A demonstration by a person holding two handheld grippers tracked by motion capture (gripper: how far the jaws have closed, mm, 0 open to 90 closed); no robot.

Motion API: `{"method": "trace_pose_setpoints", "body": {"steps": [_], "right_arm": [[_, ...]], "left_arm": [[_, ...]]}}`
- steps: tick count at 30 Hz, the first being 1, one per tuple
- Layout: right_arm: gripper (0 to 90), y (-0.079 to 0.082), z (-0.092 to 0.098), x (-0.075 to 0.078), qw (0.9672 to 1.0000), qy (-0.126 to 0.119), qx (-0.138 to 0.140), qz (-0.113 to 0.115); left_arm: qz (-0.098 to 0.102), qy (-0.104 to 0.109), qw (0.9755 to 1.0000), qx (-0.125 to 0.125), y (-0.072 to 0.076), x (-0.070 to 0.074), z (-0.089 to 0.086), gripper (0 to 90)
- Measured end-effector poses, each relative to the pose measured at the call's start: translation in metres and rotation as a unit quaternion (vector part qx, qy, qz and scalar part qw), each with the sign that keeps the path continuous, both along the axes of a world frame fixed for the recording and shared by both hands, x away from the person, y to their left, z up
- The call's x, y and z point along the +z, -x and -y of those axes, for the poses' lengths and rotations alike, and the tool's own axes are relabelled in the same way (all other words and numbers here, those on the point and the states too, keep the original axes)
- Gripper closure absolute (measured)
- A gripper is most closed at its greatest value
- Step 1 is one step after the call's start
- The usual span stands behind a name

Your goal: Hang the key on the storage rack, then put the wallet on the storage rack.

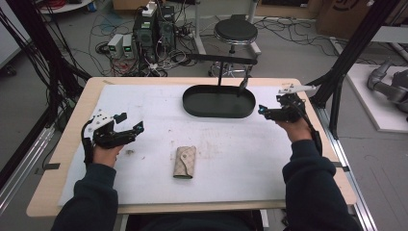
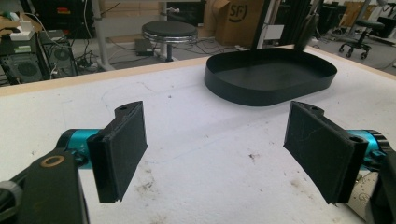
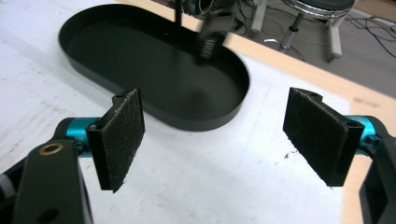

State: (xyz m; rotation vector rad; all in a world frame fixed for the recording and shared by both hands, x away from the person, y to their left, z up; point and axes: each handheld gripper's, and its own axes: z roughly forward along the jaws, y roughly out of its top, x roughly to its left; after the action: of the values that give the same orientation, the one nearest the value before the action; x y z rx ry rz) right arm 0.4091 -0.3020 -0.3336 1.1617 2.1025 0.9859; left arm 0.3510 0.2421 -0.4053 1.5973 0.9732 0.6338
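Observation:
A black oval tray (image 1: pixel 219 109) lies at the back centre of the white mat (image 1: pixel 154 103). A beige patterned pouch (image 1: pixel 184 162) lies flat near the front middle. My left gripper (image 1: pixel 131 121) hovers over the mat's left side, open, with nothing between its jaws; the pouch is off to its right. In the left gripper view, my left gripper (image 2: pixel 217 144) faces the tray (image 2: pixel 271 86) across bare mat. My right gripper (image 1: pixel 262 111) is just right of the tray's right end, open and empty. In the right gripper view, my right gripper (image 3: pixel 212 140) looks at the tray (image 3: pixel 187 122) from close by.
A black stand (image 1: pixel 219 58) rises behind the tray, and a clip (image 1: pixel 243 85) hangs from it over the tray's right part. Dark frame posts (image 1: pixel 337 72) stand off the table's right back corner. A stool (image 1: pixel 235 31) and computer cases (image 1: pixel 154 29) are on the floor beyond.

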Motion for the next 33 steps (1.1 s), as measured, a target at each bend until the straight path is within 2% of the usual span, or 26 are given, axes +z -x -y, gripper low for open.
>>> {"method": "trace_pose_setpoints", "body": {"steps": [6,10,18,26,33], "right_arm": [[20.7,0.011,-0.006,-0.037,0.9999,-0.011,-0.002,-0.006],[20.7,0.017,-0.011,-0.050,0.9999,-0.009,0.006,-0.007],[20.7,0.022,-0.013,-0.055,1.0000,-0.005,0.000,0.005],[20.7,0.030,-0.016,-0.055,0.9998,-0.015,0.000,0.014],[20.7,0.034,-0.019,-0.054,0.9997,-0.017,0.003,0.019]], "left_arm": [[-0.002,-0.003,1.0000,0.000,0.000,0.000,0.001,20.7],[-0.004,-0.006,1.0000,-0.002,0.000,-0.001,0.003,20.8],[-0.007,-0.006,0.9999,-0.007,-0.001,-0.002,0.004,20.7],[-0.006,-0.004,1.0000,-0.005,-0.001,-0.001,0.002,20.7],[-0.012,-0.004,0.9998,-0.016,0.003,0.000,0.007,20.8]]}}
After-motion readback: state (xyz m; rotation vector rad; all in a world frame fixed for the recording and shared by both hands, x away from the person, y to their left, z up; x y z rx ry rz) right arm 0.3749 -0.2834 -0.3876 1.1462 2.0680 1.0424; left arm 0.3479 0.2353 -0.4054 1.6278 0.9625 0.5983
